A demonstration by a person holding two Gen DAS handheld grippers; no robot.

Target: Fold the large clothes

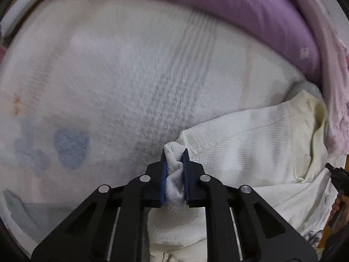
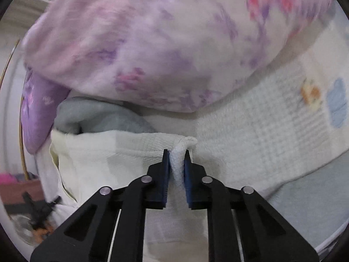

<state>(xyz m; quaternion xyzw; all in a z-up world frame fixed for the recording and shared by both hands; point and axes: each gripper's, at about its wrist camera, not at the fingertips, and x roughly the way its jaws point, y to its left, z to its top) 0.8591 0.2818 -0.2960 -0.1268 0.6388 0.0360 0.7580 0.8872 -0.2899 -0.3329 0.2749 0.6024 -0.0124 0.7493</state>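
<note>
A cream-white waffle-textured garment (image 1: 257,144) lies on a bed and spreads to the right in the left wrist view. My left gripper (image 1: 174,155) is shut on a bunched corner of it. In the right wrist view the same garment (image 2: 109,152) spreads to the left, with a folded top edge. My right gripper (image 2: 176,155) is shut on another pinched corner of it. Both grips hold the cloth just above the bed.
The bed has a white textured cover (image 1: 122,69) with blue and orange prints (image 2: 338,102). A purple pillow (image 1: 250,6) and a pink floral quilt (image 2: 152,43) lie behind. A grey cloth (image 2: 98,118) sits behind the garment. The other gripper (image 1: 340,179) shows at the right edge.
</note>
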